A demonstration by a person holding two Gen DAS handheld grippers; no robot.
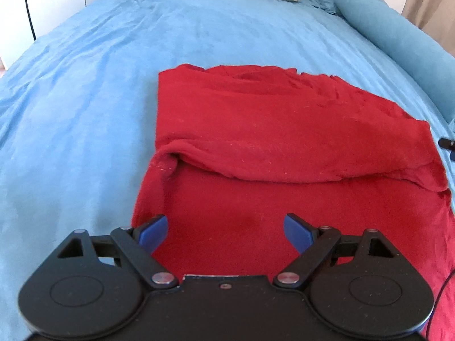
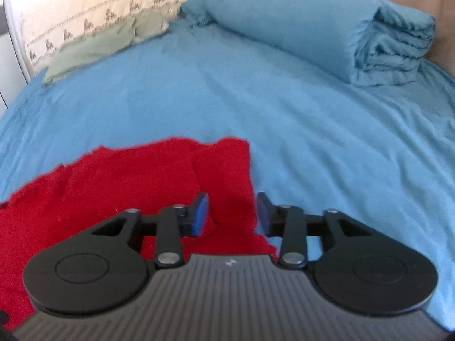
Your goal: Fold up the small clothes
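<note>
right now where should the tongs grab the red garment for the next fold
Judging by its pose, take the red garment at its two near corners: left tongs at the near-left edge, right tongs on the right edge between their fingers. The far half is already doubled, so come in from the near side.

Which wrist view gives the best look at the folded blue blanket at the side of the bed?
The right wrist view. There the folded blue blanket shows whole, with its stacked layers visible at the near end. The left wrist view catches it only as a long blue roll along the right edge, cut off by the frame, its layers not visible.
</note>
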